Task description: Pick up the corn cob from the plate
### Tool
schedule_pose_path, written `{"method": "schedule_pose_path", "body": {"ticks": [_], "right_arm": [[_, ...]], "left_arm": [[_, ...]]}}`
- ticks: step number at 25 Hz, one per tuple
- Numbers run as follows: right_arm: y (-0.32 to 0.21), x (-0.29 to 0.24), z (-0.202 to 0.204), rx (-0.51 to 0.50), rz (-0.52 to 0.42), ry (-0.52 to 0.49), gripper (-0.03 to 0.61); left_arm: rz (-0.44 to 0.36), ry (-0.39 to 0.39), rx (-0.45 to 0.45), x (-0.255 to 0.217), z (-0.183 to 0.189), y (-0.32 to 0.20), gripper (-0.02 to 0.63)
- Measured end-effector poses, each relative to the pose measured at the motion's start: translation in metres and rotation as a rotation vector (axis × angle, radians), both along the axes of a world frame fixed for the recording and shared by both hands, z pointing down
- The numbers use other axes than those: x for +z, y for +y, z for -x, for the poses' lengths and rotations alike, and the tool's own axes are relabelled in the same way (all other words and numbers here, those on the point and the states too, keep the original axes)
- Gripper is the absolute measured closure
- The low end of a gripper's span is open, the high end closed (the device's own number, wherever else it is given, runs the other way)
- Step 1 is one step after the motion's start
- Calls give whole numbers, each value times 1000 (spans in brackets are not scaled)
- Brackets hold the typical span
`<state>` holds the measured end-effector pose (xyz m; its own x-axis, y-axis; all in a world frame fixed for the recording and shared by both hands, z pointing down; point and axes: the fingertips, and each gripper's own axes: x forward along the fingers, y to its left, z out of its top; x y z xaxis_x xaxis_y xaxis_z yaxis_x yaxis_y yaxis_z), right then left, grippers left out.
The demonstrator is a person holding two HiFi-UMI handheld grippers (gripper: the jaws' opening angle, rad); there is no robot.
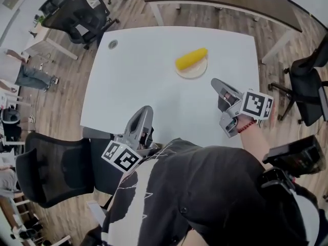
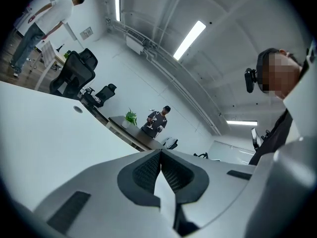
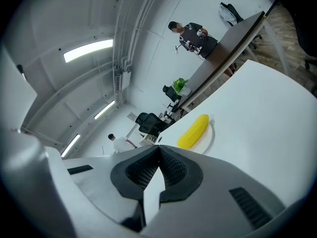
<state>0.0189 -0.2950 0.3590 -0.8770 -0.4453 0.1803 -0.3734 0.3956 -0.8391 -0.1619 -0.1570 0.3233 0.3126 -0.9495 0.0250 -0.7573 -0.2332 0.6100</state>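
Right claw [image 1: 215, 83] closed and empty, aimed at corn cob [image 1: 191, 59] on plate [image 1: 198, 74] for approach; left claw [image 1: 145, 110] closed too, idle at counter [image 1: 143, 70] edge.

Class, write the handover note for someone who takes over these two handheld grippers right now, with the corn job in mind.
Left gripper: shut, empty, at the near edge of the white table.
Right gripper: shut, empty, aimed toward the corn cob but short of it.
The corn cob lies on the round plate, on the far half of the table.
Done: nothing gripped yet.
Left: open the jaws, probably the nearer right gripper's, close on the cob and lift it off the plate.
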Motion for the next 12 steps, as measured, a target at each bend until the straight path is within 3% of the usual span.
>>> {"method": "schedule_pose_path", "body": {"ticks": [6, 12], "right_arm": [[-13, -4, 44, 52, -5, -66, 563], [-23, -3, 70, 31, -88, 51, 563]], "left_arm": [[37, 22, 91, 15, 41, -29, 600], [39, 63, 137, 35, 71, -55, 600]]}}
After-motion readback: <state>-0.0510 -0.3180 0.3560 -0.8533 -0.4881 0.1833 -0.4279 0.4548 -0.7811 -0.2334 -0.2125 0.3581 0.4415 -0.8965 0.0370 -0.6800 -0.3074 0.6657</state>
